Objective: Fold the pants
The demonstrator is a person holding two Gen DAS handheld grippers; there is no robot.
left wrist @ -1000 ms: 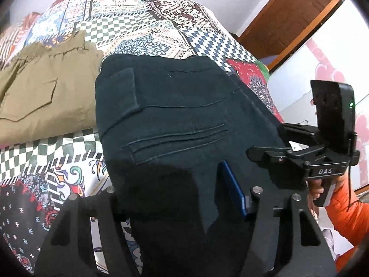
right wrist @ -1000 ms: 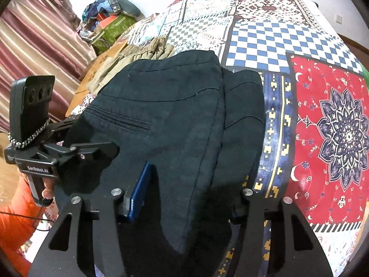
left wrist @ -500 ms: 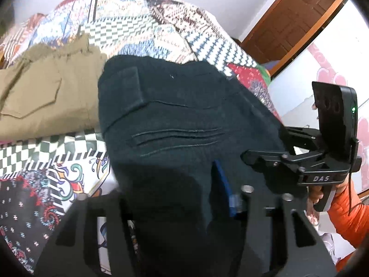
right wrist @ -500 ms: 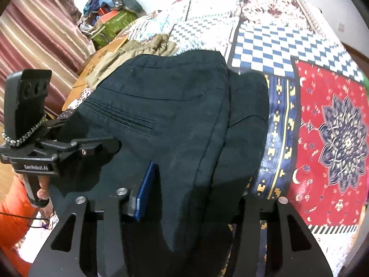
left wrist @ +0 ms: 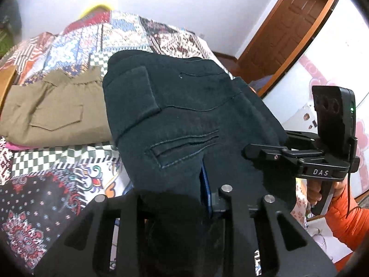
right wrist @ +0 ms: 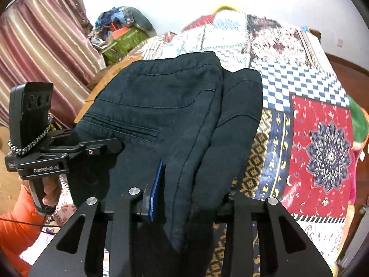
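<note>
Dark pants (left wrist: 184, 120) pinched at near edge by both grippers, long axis toward frame top.
Left wrist: left gripper (left wrist: 180, 198) just closed, clamped on cloth at bottom centre; right wrist: right gripper (right wrist: 184, 198) likewise clamped.

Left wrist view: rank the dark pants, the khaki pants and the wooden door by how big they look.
1. dark pants, largest, though nearest the camera.
2. khaki pants.
3. wooden door, smallest, but it is far away and partly cut off, so that proves little.
</note>
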